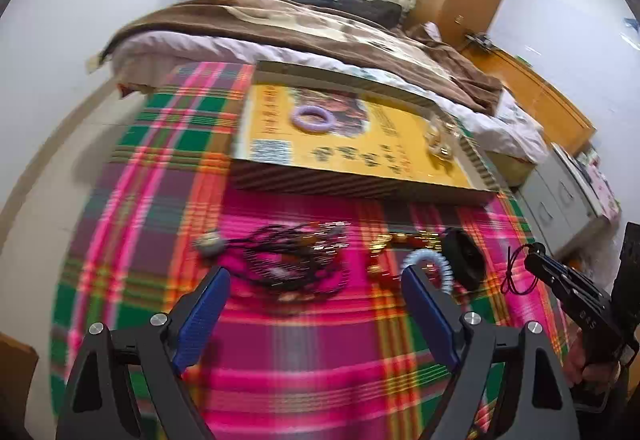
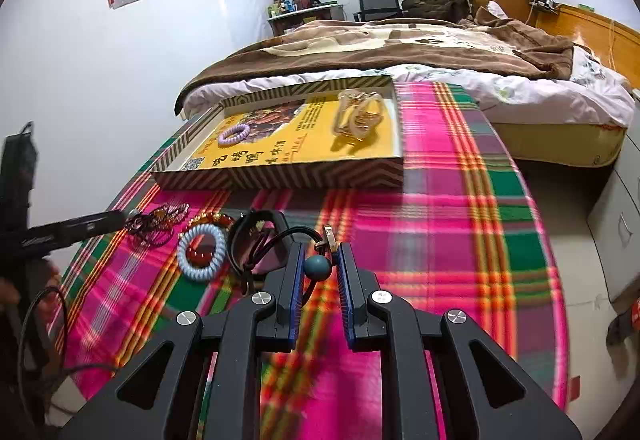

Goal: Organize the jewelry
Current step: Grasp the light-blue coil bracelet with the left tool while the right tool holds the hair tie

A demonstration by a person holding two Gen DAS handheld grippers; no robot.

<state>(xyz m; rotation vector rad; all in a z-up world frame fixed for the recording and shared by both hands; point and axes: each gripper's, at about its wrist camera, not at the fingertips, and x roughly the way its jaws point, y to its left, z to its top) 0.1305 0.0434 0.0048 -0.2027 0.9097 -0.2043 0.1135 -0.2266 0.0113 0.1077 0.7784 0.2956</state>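
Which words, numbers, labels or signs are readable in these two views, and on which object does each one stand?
Yellow box: large black Chinese characters, too distorted to quote with certainty.
Same box: columns of small print, too small to read.
Same box: a QR code, with no readable text.
Right gripper: pale lettering on its side, too blurred to read.
Nothing else carries text that shows.
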